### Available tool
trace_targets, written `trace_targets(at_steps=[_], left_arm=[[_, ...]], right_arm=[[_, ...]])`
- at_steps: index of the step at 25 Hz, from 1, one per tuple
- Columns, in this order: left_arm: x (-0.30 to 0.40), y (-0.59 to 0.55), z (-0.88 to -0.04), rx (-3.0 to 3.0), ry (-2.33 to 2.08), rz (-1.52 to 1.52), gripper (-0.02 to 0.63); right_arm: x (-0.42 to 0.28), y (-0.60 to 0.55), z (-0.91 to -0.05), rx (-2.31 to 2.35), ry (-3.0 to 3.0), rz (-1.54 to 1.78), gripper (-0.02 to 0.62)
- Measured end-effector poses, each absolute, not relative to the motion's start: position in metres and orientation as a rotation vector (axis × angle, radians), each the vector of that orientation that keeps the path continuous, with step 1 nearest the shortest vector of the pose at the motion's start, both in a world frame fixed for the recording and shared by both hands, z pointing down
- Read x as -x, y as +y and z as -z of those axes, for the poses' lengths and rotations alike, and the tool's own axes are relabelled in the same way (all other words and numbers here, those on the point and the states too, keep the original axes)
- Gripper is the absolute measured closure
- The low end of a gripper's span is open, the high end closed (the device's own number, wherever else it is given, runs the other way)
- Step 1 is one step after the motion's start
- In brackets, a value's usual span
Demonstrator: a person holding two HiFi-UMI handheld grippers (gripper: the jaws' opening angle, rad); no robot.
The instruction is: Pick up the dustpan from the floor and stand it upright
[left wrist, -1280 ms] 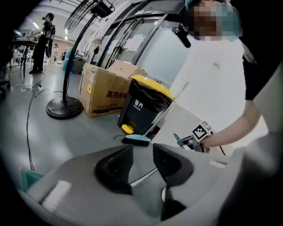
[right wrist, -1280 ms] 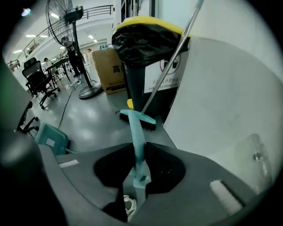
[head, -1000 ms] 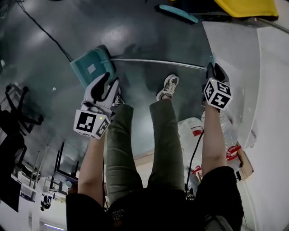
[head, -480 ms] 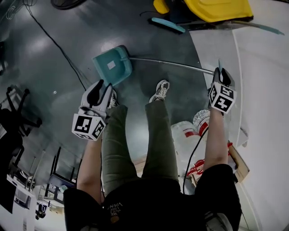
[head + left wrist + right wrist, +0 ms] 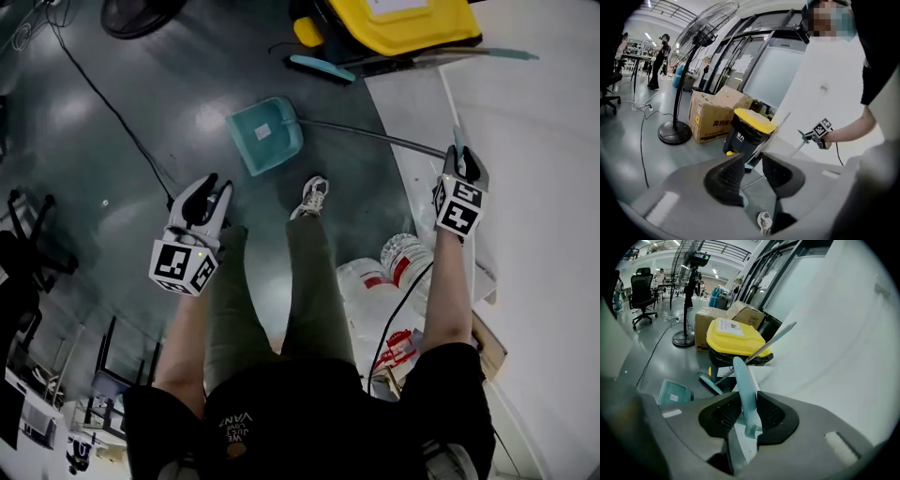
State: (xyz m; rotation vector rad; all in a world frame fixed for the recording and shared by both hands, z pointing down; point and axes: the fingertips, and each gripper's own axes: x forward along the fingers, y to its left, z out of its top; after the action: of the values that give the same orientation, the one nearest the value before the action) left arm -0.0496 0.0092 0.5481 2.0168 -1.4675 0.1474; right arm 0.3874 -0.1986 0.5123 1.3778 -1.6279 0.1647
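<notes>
Right gripper [image 5: 461, 161]: jaws opening, with the dustpan's [image 5: 265, 134] teal grip [image 5: 743, 385] between the pads and touching them. Grip end is raised. The pan end lies on the grey floor [image 5: 141, 84], at 11 o'clock from the shoe [image 5: 312, 195]. The metal pole [image 5: 375, 139] runs toward 4 o'clock.

Left gripper [image 5: 211, 192]: jaws apart and empty, at 7 o'clock from the pan and clear of it.

Yellow-lidded bin [image 5: 412, 23]: at 1 o'clock from the pan.

Yellow-lidded bin [image 5: 733, 336]; cardboard box [image 5: 712, 121] beside standing fan [image 5: 675, 132].
</notes>
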Motion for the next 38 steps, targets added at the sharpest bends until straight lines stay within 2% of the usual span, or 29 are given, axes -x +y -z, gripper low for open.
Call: trace_targets(at_steps=[8,11,22,38], left_arm=[[0.038,-0.005,-0.524,-2.03,-1.505,-0.103,0.439],[0.031,-0.008,-0.52,-2.033,-1.511,-0.079,0.469],[0.017,-0.026,-0.51,-2.06,-1.484,-0.027,0.511],[0.002,-0.057,-0.451,-2.196,-1.367,-0.039,0.535]], right_arm=[[-0.415,-0.225,-0.488,-1.385,-1.573,-0.124,0.499],[-0.422,-0.233,-0.482,-1.375,-1.555,-0.101,0.499],[-0.436,-0.258,-0.46,-1.368,-1.509,-0.037,0.491],[-0.441,-0.236,-0.467,-1.398,-1.476,-0.068,0.479]])
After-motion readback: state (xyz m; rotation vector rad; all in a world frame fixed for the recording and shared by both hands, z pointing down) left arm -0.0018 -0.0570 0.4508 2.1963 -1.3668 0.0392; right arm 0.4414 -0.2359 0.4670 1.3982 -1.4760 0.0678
